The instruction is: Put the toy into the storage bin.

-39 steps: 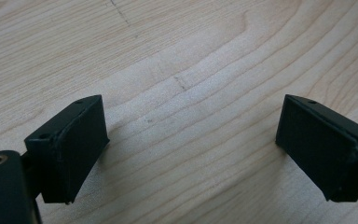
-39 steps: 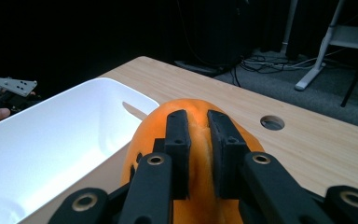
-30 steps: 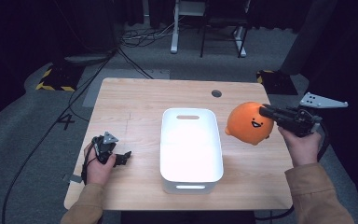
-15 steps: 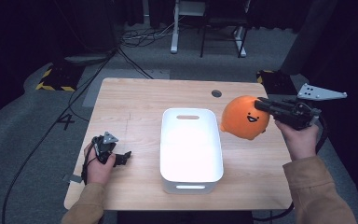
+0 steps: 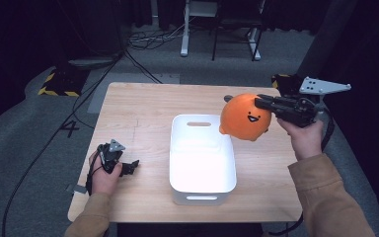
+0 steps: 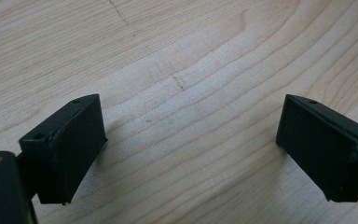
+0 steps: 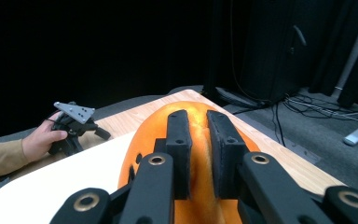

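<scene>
An orange round plush toy with a small black smiling face hangs in the air over the far right corner of the white bin. My right gripper is shut on the orange plush toy, pinching a fold of it between its jaws. My left gripper rests low on the wooden table at the left, held in a hand. Its jaws stand wide open over bare wood with nothing between them.
The white bin has a handle slot at its far end and sits mid-table. A small round grommet lies in the tabletop behind the toy. Cables and chair legs are on the floor beyond the table.
My right gripper has carried the orange plush toy leftward and a little higher, from beside the bin to over its far right corner. The left gripper has stayed put.
</scene>
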The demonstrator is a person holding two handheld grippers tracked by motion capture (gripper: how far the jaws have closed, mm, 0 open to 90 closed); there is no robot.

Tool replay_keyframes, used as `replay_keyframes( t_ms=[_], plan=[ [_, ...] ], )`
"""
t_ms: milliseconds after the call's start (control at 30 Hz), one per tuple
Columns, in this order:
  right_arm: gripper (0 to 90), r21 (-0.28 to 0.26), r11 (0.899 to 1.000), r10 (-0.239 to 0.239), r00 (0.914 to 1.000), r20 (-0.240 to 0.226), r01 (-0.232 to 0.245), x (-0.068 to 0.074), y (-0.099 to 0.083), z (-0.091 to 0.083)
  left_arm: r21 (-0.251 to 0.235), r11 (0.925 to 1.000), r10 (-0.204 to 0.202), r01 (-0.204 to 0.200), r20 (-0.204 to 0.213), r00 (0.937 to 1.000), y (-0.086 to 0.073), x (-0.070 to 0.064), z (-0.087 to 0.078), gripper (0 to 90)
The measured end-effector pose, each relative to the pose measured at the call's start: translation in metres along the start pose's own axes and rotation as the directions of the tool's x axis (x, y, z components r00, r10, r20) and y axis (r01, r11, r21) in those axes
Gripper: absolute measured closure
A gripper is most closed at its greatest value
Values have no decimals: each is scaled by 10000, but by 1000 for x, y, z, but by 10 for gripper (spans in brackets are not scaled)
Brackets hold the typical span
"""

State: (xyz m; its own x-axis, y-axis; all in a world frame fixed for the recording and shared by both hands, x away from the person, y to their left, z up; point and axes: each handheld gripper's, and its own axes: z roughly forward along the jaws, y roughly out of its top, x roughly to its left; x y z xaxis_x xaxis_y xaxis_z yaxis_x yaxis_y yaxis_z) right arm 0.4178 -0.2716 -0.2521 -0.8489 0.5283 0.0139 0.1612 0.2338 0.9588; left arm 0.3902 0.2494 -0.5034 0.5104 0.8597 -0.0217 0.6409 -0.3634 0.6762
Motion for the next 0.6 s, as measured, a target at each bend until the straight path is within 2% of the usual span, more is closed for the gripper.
replay_keyframes(
  t_ms=[333,600],
  plan=[
    [794,100,9998,-192,9976,-666,199,9,11,38,0,10000,1,-1,-21,10000,0,0,0,82],
    [793,337,9989,-302,9961,-830,331,23,15,71,-6,10000,5,-5,-29,10000,0,0,0,82]
  ],
)
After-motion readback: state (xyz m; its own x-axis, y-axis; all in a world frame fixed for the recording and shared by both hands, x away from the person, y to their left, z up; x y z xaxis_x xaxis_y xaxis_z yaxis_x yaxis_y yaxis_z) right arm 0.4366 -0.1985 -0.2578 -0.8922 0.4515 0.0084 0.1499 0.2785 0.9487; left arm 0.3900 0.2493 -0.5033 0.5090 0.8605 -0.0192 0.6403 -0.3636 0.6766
